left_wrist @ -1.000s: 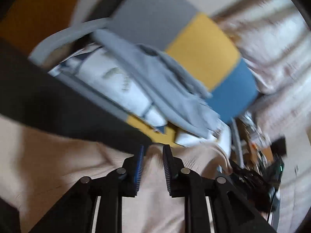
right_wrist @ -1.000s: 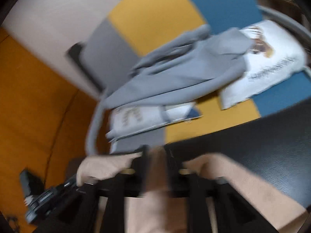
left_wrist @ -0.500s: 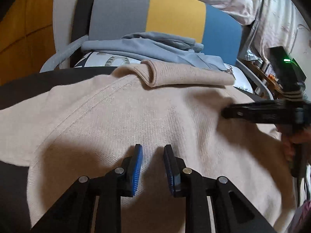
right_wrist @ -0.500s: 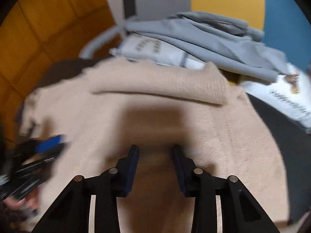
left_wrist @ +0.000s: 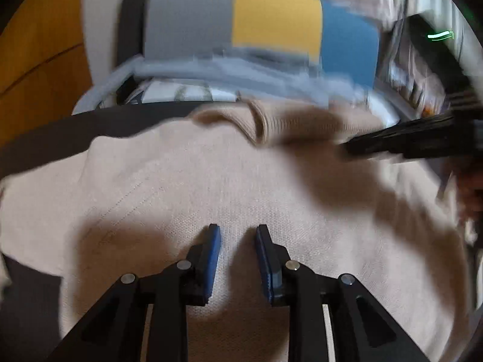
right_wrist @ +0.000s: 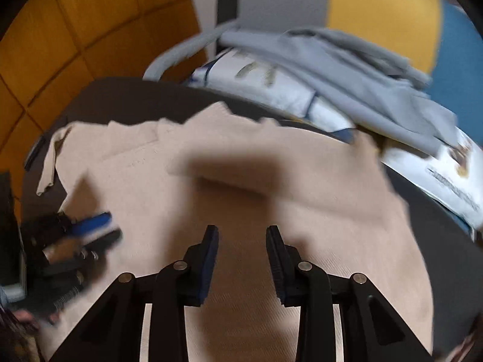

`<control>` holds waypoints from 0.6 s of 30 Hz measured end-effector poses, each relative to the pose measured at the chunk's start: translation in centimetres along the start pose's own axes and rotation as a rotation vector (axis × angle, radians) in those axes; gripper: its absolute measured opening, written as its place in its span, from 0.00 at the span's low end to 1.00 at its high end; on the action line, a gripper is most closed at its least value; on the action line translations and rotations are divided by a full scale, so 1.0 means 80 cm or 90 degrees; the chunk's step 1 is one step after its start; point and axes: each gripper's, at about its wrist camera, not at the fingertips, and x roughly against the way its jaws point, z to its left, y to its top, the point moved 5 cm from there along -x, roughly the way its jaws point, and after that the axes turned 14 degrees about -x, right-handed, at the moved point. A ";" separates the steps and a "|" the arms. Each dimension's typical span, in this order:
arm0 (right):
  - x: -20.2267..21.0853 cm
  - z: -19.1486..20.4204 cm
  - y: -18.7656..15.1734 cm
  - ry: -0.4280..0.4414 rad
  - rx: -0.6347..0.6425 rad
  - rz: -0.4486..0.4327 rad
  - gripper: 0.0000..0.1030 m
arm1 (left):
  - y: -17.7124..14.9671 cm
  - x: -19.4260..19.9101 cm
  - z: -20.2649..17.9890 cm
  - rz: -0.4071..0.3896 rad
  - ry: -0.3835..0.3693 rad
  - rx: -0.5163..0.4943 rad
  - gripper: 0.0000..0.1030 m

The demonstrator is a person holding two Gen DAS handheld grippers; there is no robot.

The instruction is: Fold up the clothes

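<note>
Over the beige sweater spread on the dark tabletop, we hold both grippers, left gripper and right gripper, with fingers narrowly parted and empty, and next we must grasp an edge to fold.

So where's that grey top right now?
The grey top is draped over white printed clothes on the chair, upper right in the right wrist view, just behind the beige sweater spread on the dark table.
</note>
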 end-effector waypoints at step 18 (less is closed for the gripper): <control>-0.024 -0.030 0.012 -0.115 -0.034 -0.105 0.38 | -0.007 0.001 0.016 -0.015 -0.043 0.057 0.24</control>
